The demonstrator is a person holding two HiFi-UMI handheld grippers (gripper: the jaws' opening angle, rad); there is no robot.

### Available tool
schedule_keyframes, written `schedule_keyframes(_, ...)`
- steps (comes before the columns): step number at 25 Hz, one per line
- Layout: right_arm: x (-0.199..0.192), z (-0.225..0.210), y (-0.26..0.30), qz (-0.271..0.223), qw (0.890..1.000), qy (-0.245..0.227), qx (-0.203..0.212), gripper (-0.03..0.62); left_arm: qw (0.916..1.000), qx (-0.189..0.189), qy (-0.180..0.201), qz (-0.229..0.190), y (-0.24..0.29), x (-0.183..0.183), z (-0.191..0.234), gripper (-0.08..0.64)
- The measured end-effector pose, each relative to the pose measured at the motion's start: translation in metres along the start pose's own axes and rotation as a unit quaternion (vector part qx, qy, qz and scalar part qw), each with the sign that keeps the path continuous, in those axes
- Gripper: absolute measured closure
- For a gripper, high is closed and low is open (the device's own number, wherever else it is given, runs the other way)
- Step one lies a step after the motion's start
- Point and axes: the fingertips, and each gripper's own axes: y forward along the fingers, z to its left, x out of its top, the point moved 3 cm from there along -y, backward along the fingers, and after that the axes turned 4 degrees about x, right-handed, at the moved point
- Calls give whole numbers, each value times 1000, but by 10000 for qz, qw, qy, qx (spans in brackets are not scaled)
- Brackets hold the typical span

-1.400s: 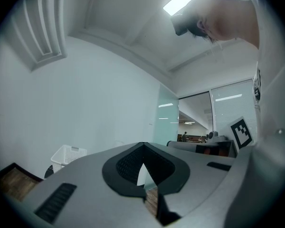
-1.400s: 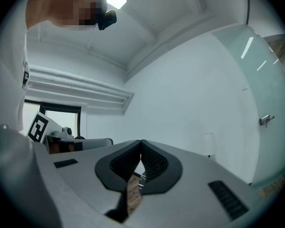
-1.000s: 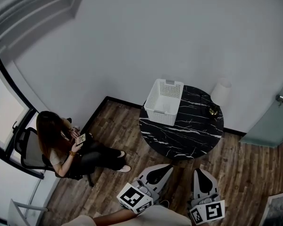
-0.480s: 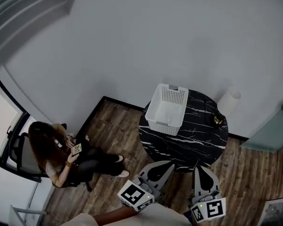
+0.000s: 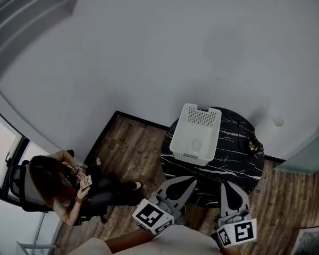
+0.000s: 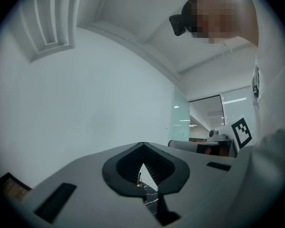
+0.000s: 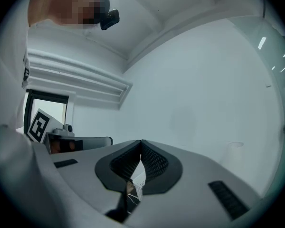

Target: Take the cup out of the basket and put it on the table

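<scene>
The task is at its opening step, the approach, with nothing picked up yet. The basket (image 5: 201,117) stands on the left part of the round dark worktop (image 5: 229,159). A faint pale shape on its floor is probably the cup (image 5: 197,143), though it is too dim in the head view to be sure of its outline or whether it stands upright. The left gripper (image 5: 185,183) and right gripper (image 5: 227,189) hang side by side at the near edge of the worktop, low in the head view and well short of the basket. In each gripper view the jaw tips meet, with only a small slit below them and nothing between, so both grippers are closed and empty. A small brass object (image 5: 252,145) sits at the far right of the worktop, apart from the basket, and a person (image 5: 58,187) sits well off to the left, clear of the work. The next move probably calls for one gripper to open its jaws, travel forward over the basket's near wall and descend inside without catching the rim. It would then have to close on the cup gently, since a light, thin-walled cup could tip or slip. The bare marble right of the basket looks like the obvious place to set it down.
</scene>
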Motion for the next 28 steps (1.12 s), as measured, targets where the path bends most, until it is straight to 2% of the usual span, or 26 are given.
schedule_keyframes(6, -4, -9, 38, 53, 9999, 25, -110, 586, 9998, -167, -65, 54, 22, 1, 33, 555)
schedule_keyframes(13, -16, -26, 58, 252, 9995, 115, -123, 586, 9995, -142, -192, 201, 44, -10, 51, 554)
schedule_keyframes(28, -50, -64, 63, 653, 9976, -49, 235, 586, 9973, 69, -305, 663, 80, -55, 39, 554)
